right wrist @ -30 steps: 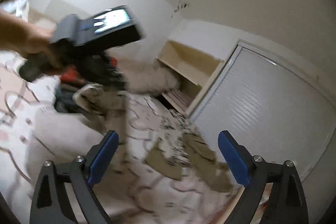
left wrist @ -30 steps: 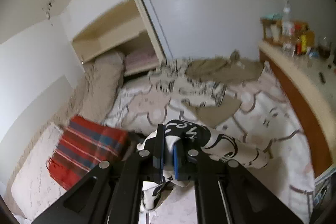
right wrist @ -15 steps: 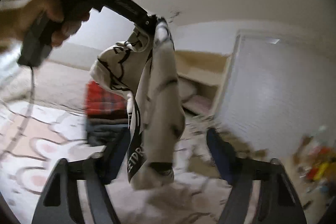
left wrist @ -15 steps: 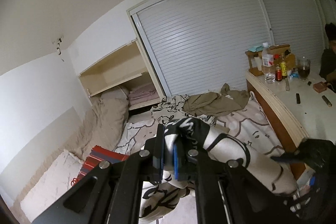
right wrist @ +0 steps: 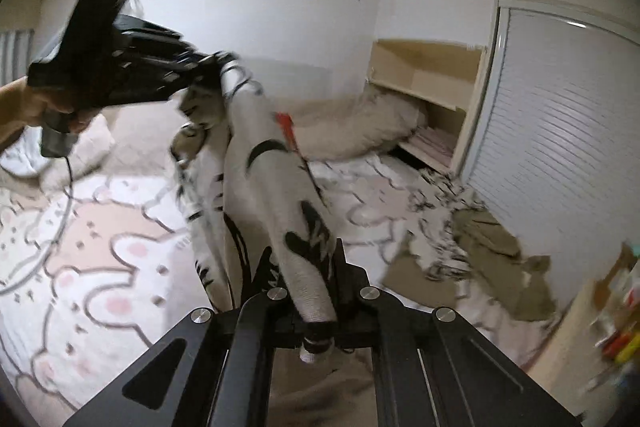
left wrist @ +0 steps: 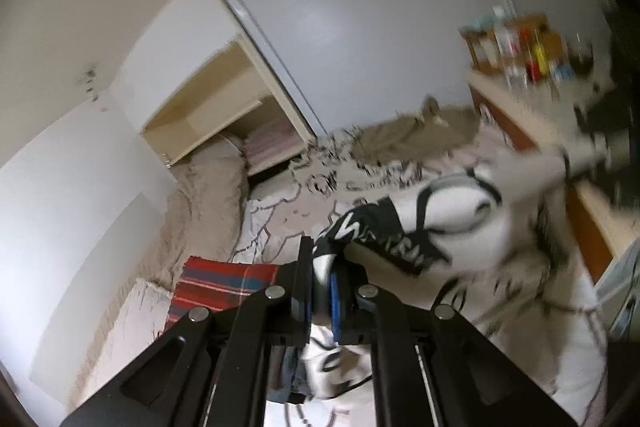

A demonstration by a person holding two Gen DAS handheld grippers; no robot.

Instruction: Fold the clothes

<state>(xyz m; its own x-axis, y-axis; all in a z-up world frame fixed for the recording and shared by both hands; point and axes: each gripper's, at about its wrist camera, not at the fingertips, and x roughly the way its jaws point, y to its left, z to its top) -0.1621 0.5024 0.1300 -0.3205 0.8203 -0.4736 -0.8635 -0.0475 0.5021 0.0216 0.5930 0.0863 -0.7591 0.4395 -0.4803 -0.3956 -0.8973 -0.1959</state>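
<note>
Since a second ago the right gripper (right wrist: 310, 301), whose jaws stood wide apart and empty over the bed, has closed them on one end of the white garment with black markings (right wrist: 264, 179), and that garment has come up off the bedspread and now hangs in the air between the two tools. In the right wrist view, from the left: a hand (right wrist: 38, 107) grips the handle of the left gripper (right wrist: 200, 67), raised near the wall, its jaws shut on the upper end of the garment; the cloth runs down and to the right as a twisted band, with looser folds hanging below it, into the right gripper's jaws at the bottom centre. Under it lies the bed (right wrist: 100, 267) with its pale pink rabbit-print cover. Further right a patterned cloth (right wrist: 444, 215) and an olive-brown garment (right wrist: 492, 255) lie crumpled near the slatted sliding door (right wrist: 560, 131). In the left wrist view a red plaid folded cloth (left wrist: 216, 283) lies at the left on the bed, the blue-padded jaws pinch a bunched corner of the garment at the centre, and the cloth stretches away to the right, blurred, below a worktop (left wrist: 520, 103) carrying bottles.
</note>
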